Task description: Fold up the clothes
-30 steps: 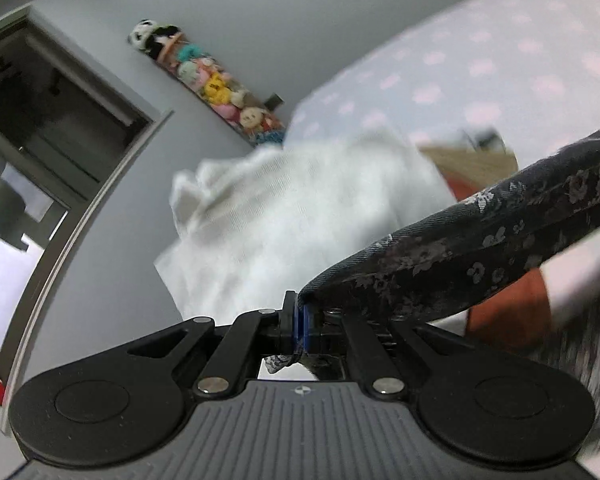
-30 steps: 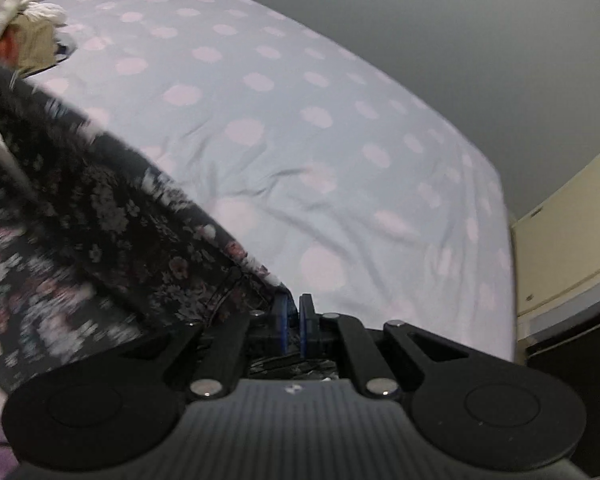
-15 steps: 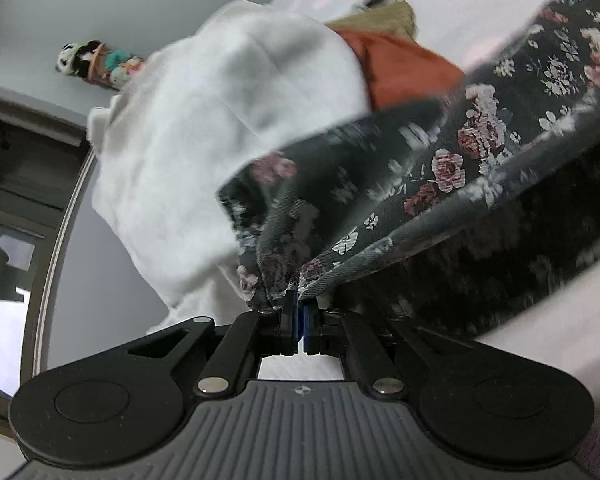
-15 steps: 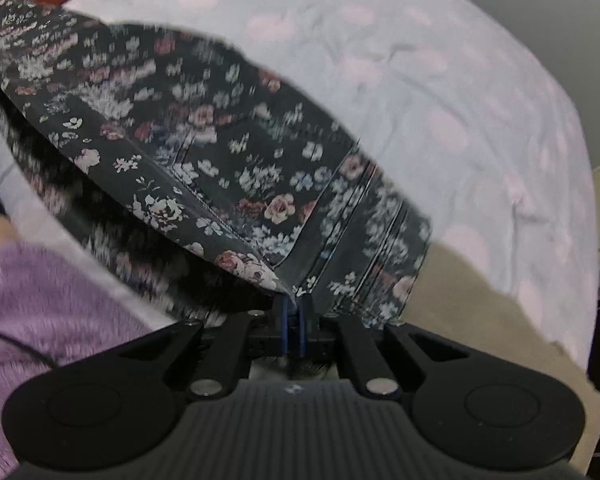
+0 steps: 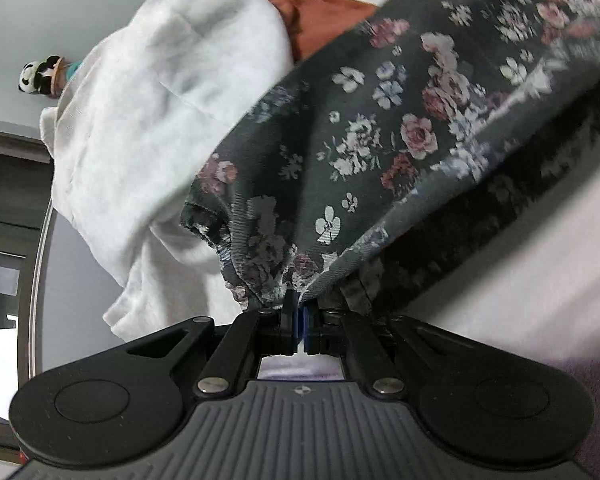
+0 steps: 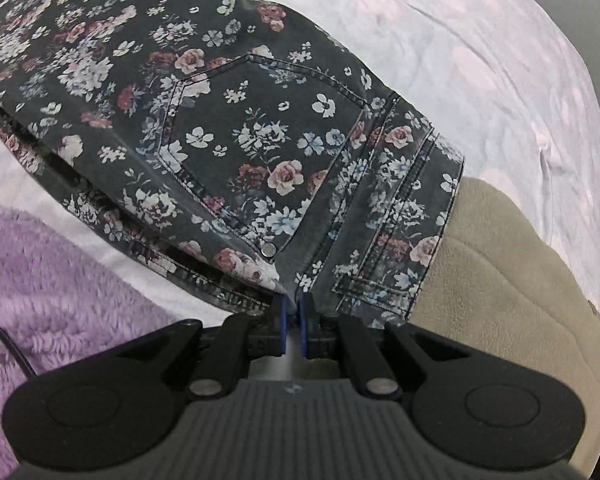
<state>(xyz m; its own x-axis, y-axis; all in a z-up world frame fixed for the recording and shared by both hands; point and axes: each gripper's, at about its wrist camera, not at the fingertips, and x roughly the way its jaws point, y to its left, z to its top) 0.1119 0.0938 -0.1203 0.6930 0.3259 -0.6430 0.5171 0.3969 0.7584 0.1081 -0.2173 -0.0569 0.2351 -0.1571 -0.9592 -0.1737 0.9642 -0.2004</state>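
Right wrist view: right gripper [image 6: 293, 312] jaws clenched on trousers [image 6: 228, 128] waistband, trousers lying over bed [image 6: 480, 60]. Left gripper [image 5: 299, 320] jaws clenched on hem. Step: laying flat. Next: let go both ends, smooth cloth, then fold.

No readable text, labels, brands or nos. anywhere in either view. Only mark: a tiny round emblem, no letters, on the ribbed gripper body [image 5: 300, 390], too small to make out.
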